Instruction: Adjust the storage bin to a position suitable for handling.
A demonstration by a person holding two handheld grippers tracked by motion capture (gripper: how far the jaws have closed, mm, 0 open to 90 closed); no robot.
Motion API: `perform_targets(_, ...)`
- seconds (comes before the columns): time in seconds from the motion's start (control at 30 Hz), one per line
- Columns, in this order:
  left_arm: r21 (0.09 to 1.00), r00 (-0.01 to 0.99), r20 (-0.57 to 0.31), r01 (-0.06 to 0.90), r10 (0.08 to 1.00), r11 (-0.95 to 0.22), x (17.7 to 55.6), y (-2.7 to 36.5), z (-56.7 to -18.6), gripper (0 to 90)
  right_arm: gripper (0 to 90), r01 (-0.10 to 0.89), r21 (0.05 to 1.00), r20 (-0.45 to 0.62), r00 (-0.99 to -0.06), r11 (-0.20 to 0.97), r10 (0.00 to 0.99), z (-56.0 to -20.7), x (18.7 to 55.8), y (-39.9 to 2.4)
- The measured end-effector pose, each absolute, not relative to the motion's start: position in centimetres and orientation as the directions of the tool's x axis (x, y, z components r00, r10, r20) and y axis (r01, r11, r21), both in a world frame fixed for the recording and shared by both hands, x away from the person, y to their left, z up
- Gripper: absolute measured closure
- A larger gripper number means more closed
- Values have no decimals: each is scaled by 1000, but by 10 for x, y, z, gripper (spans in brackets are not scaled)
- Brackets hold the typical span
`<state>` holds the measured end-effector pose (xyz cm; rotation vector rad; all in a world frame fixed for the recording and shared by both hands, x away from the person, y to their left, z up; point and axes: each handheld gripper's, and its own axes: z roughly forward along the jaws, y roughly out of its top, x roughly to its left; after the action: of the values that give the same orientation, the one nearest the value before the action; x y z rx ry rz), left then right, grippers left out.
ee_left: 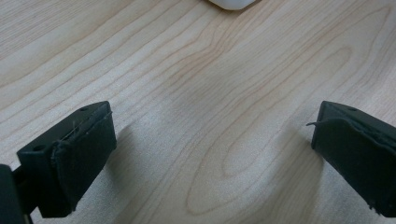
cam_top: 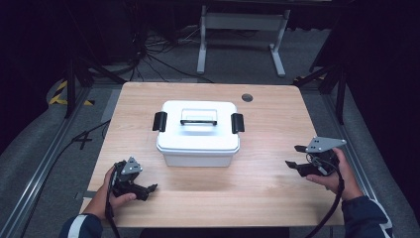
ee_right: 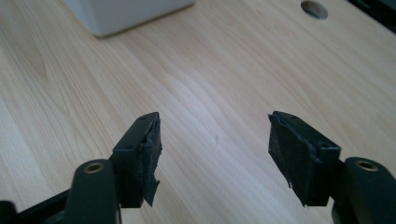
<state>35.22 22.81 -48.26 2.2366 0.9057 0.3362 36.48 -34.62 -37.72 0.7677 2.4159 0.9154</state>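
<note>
Between the spread jaws of the left gripper [ee_left: 210,154] there is only bare wood grain; the pads [ee_left: 86,154] are worn and frayed at the edges, and they grip nothing. The right gripper [ee_right: 212,154] also has its jaws parted over bare wood, with a loose flap of pad tape hanging from one finger [ee_right: 149,154]. No brand, label or writing can be read on either tool or on anything else in view. In the high view the left gripper [cam_top: 148,189] lies low at the near left of the table [cam_top: 267,193], and the right gripper [cam_top: 295,156] is held near the right edge, its jaws aimed toward the middle. The white storage box [cam_top: 198,133] sits at the centre of the table, well apart from both grippers, its lid on, its long axis running left to right, a black latch [cam_top: 159,121] at each short end and a handle [cam_top: 198,116] lying along the lid. The left gripper view cuts the box off to a white corner [ee_left: 232,3] at the top edge; the right gripper view shows part of its lower wall [ee_right: 126,14], along with a round hole [ee_right: 314,9] in the tabletop. The room around the table is dark and hard to make out.
</note>
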Motion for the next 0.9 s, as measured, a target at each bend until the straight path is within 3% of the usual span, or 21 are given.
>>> perform_targets(0.9,685,721,-19,515,693,-516,352,228,-483,3,391,159,592,-345,-836,790,427,-290,397,-252)
